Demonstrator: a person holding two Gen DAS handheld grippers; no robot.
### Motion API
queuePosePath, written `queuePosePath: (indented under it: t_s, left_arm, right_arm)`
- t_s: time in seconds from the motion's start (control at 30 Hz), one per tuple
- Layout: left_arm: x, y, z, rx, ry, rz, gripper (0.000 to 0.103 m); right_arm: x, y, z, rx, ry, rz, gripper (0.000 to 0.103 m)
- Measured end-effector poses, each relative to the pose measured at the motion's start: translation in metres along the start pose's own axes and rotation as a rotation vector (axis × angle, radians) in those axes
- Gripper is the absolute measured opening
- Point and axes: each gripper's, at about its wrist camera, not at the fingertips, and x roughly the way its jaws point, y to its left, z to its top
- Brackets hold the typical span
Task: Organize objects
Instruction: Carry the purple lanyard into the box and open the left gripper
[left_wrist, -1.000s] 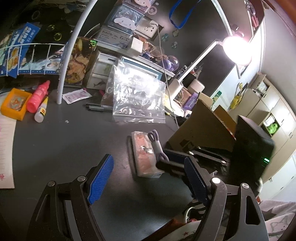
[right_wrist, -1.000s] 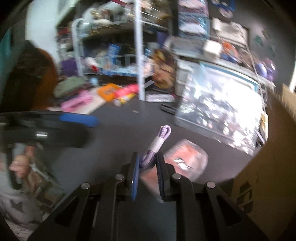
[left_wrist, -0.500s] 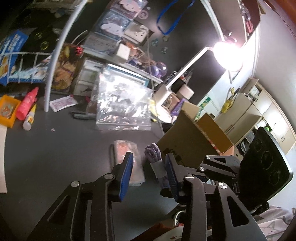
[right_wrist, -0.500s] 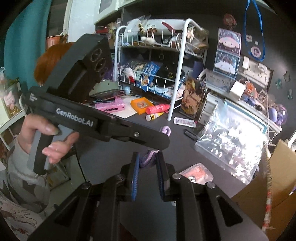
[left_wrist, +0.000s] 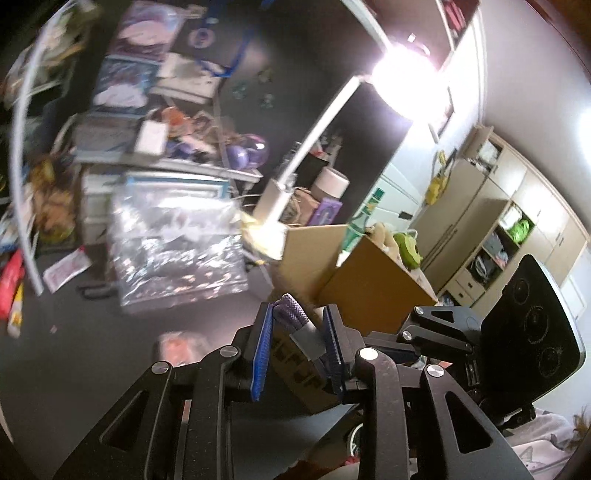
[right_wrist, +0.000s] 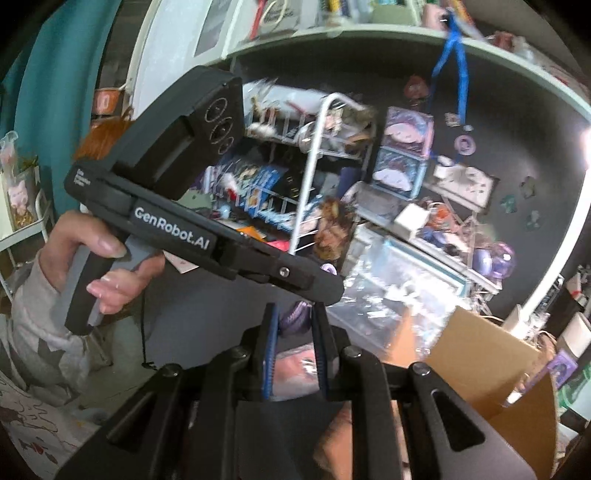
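Since the frame half a second before, your left gripper (left_wrist: 298, 334) had narrowed its jaws around the purple cable bundle (left_wrist: 293, 314), and both tools had risen further off the dark desk (left_wrist: 110, 369), toward the cardboard box (left_wrist: 369, 291).

Your right gripper (right_wrist: 294, 334) was closed on the cable bundle, whose purple coils showed between its blue pads (right_wrist: 270, 345) and poked out above the fingertips. From the left wrist view, the bundle's braided loop and grey wrap sat between the left gripper's pads (left_wrist: 260, 350). The loop lay against the left-hand pad, but whether the right-hand pad touched the wrap could not be told. The left jaws stood only partly open, a little wider than the bundle.

Your left hand (right_wrist: 92, 266) gripped the left tool's handle, up and to the left of the box in the right wrist view.

Relative to the box: the bundle hung in the air just in front of its near side. The clear plastic bag (left_wrist: 177, 254) stood to the left of the box, close to its flap. The pink packet (left_wrist: 181, 341) lay on the desk left of the box and nearer to you. The white lamp (left_wrist: 314, 147) rose behind the box. The wire rack (right_wrist: 314, 173) stood well apart, beyond the bag.
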Motion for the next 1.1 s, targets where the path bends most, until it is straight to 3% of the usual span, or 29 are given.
queuePosePath:
  t_s: [0.23,0.53,0.87,1.1]
  left_arm:
    - [0.050,-0.043,0.026,0.085,0.073,-0.036,0.023]
    - [0.108,-0.069,0.033,0.120,0.176,-0.065,0.023]
    - [0.129,-0.078,0.037,0.135,0.212,-0.062,0.023]
    - [0.130,-0.074,0.036,0.137,0.214,-0.023,0.042]
  right_arm:
    - [-0.032,-0.044,-0.018,0.074,-0.022,-0.062,0.015]
    - [-0.049,-0.089,-0.047,0.177,0.031,-0.125,0.015]
    - [-0.051,-0.111,-0.058,0.237,0.082,-0.133,0.015]
    - [-0.052,-0.107,-0.056,0.217,0.087,-0.162,0.020]
